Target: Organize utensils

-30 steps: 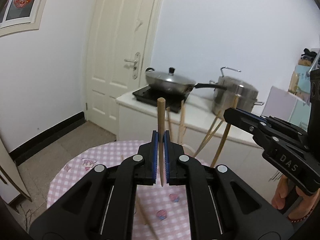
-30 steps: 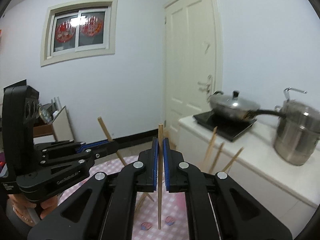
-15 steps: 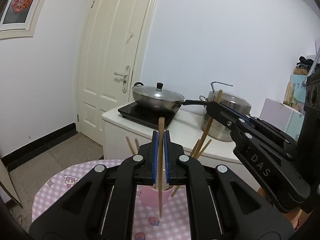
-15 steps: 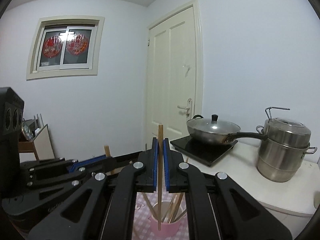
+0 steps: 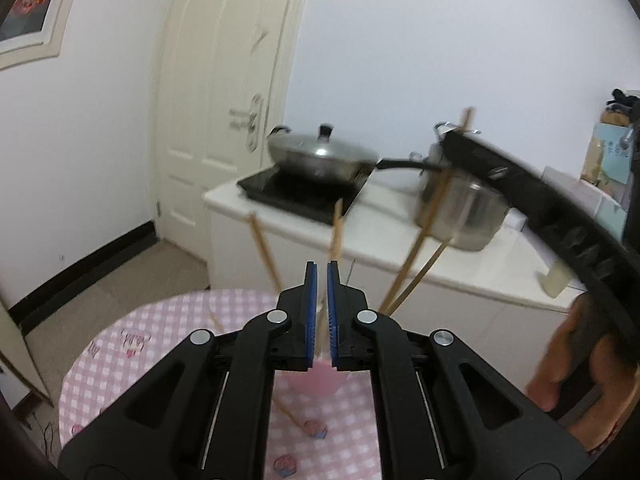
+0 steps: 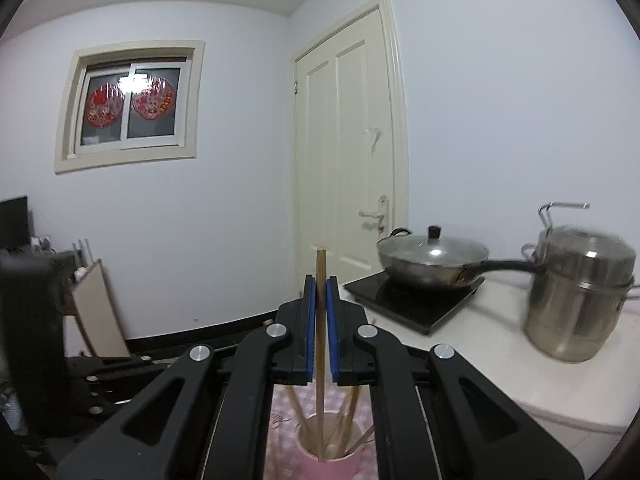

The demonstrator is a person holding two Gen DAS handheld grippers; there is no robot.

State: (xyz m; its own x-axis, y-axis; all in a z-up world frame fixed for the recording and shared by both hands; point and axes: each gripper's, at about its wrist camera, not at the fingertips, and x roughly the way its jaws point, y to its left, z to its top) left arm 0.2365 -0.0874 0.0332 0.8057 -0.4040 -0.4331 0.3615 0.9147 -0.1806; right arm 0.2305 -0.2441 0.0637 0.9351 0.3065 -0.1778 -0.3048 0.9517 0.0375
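Left gripper (image 5: 323,280): blue-padded fingers (image 5: 311,308) close together with a narrow slit between them; a thin wooden stick shows blurred in that slit, so a grip on it cannot be confirmed. Reads as closed.
Right gripper (image 6: 321,284): fingers closed on one wooden chopstick (image 6: 320,320), held upright; top end stands above the finger tips, lower end reaches into the cup.
Pink cup (image 6: 332,462): directly below the right gripper, on the table; holds several chopsticks leaning outward at different angles. In the left wrist view only a slice of the cup (image 5: 320,378) shows behind the fingers.
Loose chopstick (image 5: 288,414): lies on the cloth just near of the cup.
Table (image 5: 132,344): round, pink checked cloth with small cartoon prints.
Background, far right: white counter (image 6: 500,356) with black induction hob (image 6: 408,300), lidded wok (image 6: 432,262), steel stockpot (image 6: 576,300).
Background, far centre: cream door (image 6: 344,152).
Person: a hand (image 5: 576,360) at right edge of left wrist view, gripping the right gripper's handle; blurred.
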